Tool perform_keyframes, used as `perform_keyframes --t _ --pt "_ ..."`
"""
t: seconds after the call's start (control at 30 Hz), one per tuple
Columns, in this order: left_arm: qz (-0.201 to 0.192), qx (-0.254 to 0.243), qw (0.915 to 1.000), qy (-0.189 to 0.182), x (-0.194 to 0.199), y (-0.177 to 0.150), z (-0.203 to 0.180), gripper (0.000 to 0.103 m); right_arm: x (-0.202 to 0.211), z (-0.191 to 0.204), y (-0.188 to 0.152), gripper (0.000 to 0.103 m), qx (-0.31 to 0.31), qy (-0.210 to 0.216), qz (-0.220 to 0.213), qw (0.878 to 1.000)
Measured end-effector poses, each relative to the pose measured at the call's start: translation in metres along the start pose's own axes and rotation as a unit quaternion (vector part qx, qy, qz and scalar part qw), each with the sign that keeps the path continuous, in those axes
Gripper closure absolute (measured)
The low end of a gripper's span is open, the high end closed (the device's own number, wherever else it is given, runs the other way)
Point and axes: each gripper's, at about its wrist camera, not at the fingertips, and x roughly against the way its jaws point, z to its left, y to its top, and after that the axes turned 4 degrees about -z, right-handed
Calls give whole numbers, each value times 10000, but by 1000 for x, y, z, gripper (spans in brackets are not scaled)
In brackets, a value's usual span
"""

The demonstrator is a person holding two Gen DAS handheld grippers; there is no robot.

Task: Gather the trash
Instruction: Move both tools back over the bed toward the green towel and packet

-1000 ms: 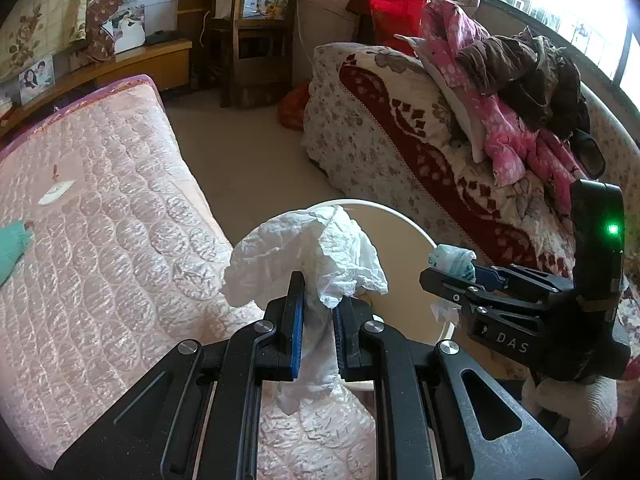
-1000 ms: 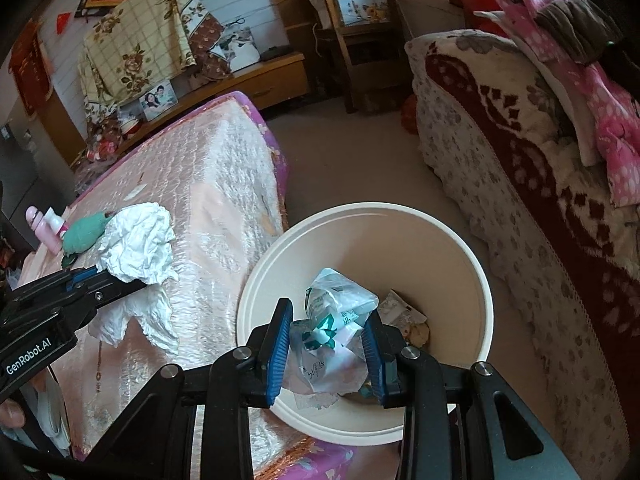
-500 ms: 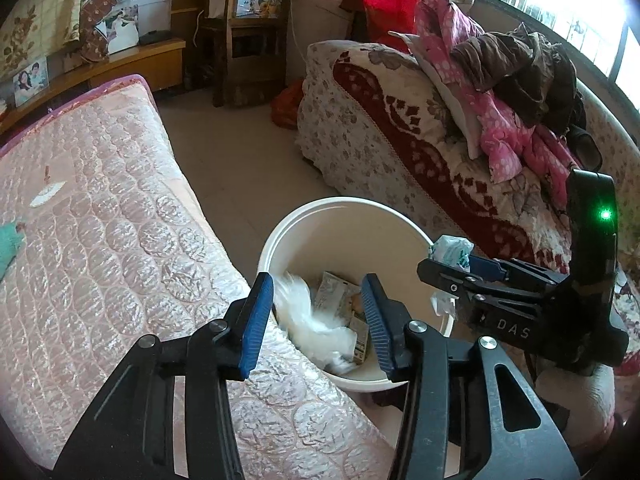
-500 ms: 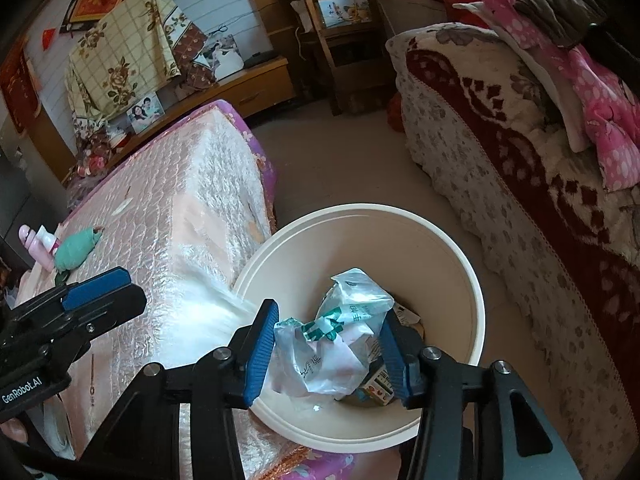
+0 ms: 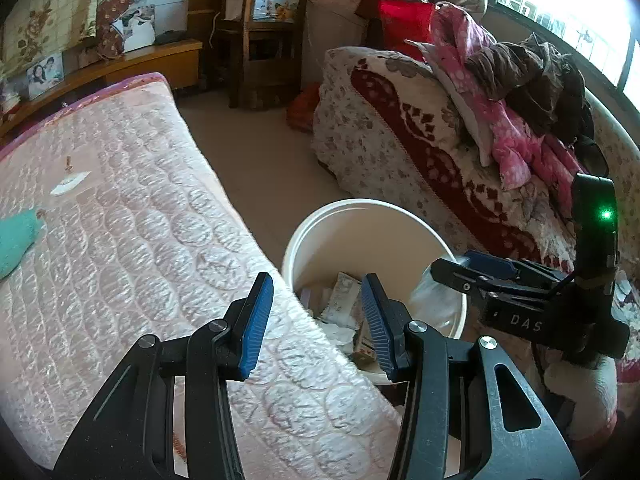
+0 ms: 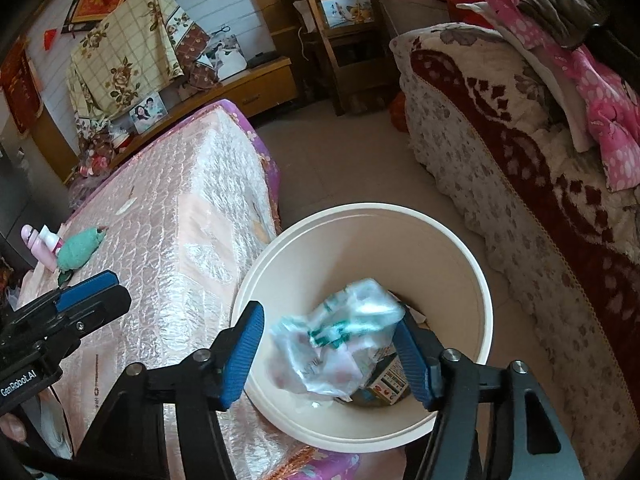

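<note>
Pink quilted mattress (image 5: 120,220) across the left half of the left wrist view, teal cloth (image 5: 16,240) at its far left edge. Sofa (image 5: 400,160) under a flowered cover at right, heaped with pink and brown clothes (image 5: 520,112). Wooden chair (image 5: 264,40) at top centre, low wooden shelf (image 5: 152,60) at upper left with a photo (image 5: 44,72). In the right wrist view, pink bottle (image 6: 34,246) beside the teal cloth at left, flowered fabric (image 6: 128,60) hanging at upper left.

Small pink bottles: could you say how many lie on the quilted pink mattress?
2: pink bottle, paler bottle, together beside the crumpled teal cloth; others may be hidden.
</note>
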Motion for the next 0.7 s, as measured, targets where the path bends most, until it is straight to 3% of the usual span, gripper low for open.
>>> perform_keyframes --t 0.37,0.7 --pt "-94 196 9995 216 14 -4 25 59 -3 9 -3 40 77 -11 95 9999" --pt "-240 237 9977 592 36 -14 51 59 0 49 -6 40 403 156 90 9990"
